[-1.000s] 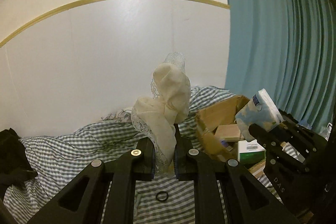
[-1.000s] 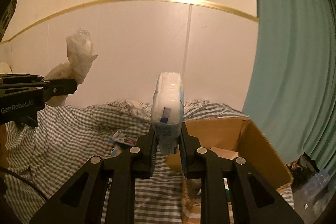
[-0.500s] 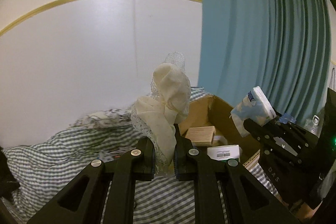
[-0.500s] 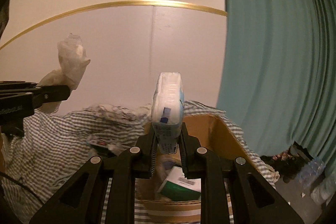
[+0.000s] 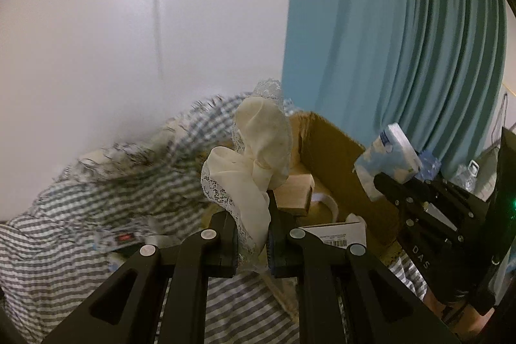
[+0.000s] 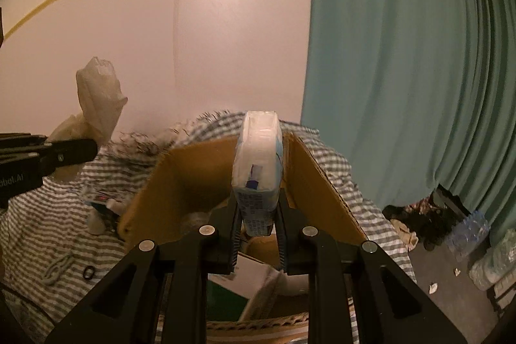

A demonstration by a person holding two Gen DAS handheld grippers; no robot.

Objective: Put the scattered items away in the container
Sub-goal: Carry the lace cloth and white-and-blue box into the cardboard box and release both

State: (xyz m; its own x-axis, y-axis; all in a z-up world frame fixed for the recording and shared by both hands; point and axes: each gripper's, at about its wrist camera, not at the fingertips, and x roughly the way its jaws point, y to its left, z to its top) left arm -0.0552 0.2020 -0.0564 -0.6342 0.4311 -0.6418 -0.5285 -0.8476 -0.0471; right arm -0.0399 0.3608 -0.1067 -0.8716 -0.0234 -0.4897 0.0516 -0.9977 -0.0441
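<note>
Swinging across the bed together, both hand-held grippers now arrive at the cardboard box [image 6: 319, 182], which a second ago sat low and off to the right of each camera's view and now fills the space beneath the fingers. The left hand-held gripper [image 5: 252, 242] is clenched on a cream lace-edged cloth [image 5: 254, 157], whose bunched top stands up above the jaws; from its camera the cloth hangs over the box's near-left corner, with a tan wooden block [image 5: 295, 194] and a white barcoded carton [image 5: 335, 232] already lying inside. The right hand-held gripper [image 6: 258, 242] is clamped on a tissue pack [image 6: 259, 170], held upright on its narrow edge, and sits right over the open box, the brown walls spreading to either side of it. Neither grip has loosened over that second.

To my eye the carry is all but done: both items are at the container and not yet in it. Next comes the letting go, and the tissue pack looks better placed than the cloth, which may snag on the box wall or drape over the rim if dropped from where it is.

Left on the checked bedsheet [image 6: 48, 234] to the left of the box are a small black ring [image 6: 88, 272] and some packets [image 6: 100, 199], too blurred to name, so more trips remain.
</note>
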